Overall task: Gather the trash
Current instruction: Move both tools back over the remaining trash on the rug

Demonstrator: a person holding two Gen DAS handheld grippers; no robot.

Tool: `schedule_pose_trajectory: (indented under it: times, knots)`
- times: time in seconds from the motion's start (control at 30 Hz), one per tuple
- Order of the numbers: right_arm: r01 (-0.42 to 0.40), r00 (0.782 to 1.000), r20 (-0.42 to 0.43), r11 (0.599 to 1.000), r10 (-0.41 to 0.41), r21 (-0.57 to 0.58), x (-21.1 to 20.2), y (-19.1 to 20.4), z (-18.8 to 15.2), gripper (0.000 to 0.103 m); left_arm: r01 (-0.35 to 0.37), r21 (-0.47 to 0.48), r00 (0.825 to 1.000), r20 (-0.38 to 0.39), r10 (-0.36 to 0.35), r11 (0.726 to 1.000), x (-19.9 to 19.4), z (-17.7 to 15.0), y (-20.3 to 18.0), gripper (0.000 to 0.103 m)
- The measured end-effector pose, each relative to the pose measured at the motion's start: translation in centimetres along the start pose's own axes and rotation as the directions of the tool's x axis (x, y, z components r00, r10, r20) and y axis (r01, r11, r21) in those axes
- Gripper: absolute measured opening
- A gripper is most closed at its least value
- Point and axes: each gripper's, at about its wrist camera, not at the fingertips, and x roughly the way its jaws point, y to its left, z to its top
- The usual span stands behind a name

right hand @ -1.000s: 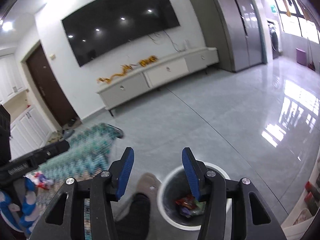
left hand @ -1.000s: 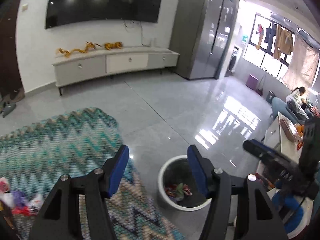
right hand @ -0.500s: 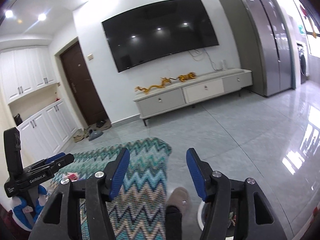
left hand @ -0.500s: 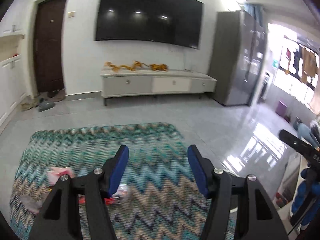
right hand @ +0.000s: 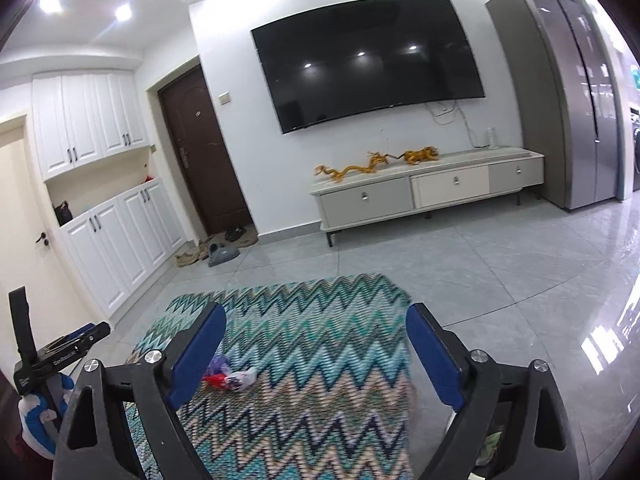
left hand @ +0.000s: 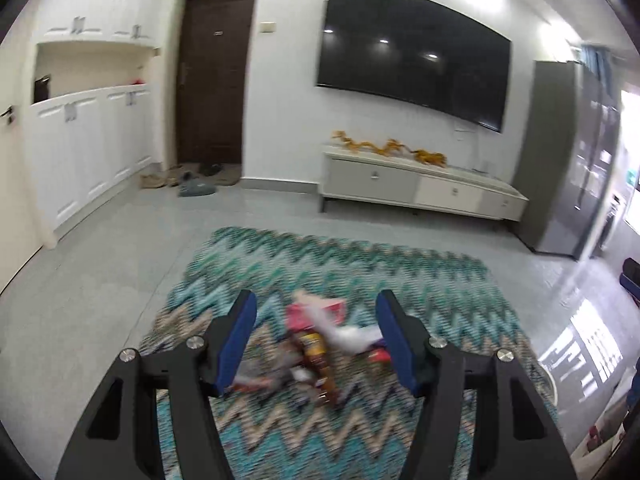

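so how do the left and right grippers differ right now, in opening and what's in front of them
The right gripper has its jaws spread wider than the left gripper. The left gripper points straight at the trash pile on the zigzag rug, litter framed between its fingers; the right gripper faces mostly bare rug, with a few scraps near its left finger. Both are open, hold nothing, and have blue pads on black frames.

A grey tiled floor was seen, glossy toward the right. A teal zigzag rug was laid flat on it. On the rug a blurred cluster of trash was scattered: a pink packet, a brown bottle lying on its side and white wrappers, touching one another. Shoes were left on the tiles by the dark door, and a low cabinet was stood against the wall.
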Motion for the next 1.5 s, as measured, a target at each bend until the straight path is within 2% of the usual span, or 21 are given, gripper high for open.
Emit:
schedule_pose_trajectory:
  times: [0.1, 0.33, 0.57, 0.97, 1.5]
  knots:
    - [-0.020, 1.000, -0.013, 0.999, 0.019, -0.026, 0.7, 2.1, -0.3, 0.103, -0.044, -0.035, 0.999, 0.002, 0.044, 0.998, -1.0, -0.8, 2.5, 0.060]
    - [-0.067, 0.998, -0.014, 0.994, 0.066, -0.084, 0.8, 5.6, -0.8, 0.103, -0.102, -0.141, 0.995, -0.027, 0.099, 0.985, -3.2, -3.3, 6.8, 0.060]
    - [-0.080, 0.997, -0.015, 0.991, 0.079, -0.105, -0.1, 6.2, -1.6, 0.103, -0.131, -0.214, 0.991, -0.030, 0.128, 0.968, -4.9, -4.8, 8.8, 0.060]
    - [-0.068, 0.998, -0.003, 0.996, 0.068, -0.055, -1.8, 3.3, -3.1, 0.103, -0.153, -0.238, 0.988, -0.038, 0.148, 0.959, -6.4, -5.5, 8.2, 0.060]
    - [-0.018, 1.000, 0.001, 0.999, 0.018, 0.034, -3.5, -1.3, -5.2, 0.103, -0.168, -0.195, 0.985, -0.054, 0.161, 0.966, -6.7, -5.4, 5.7, 0.060]
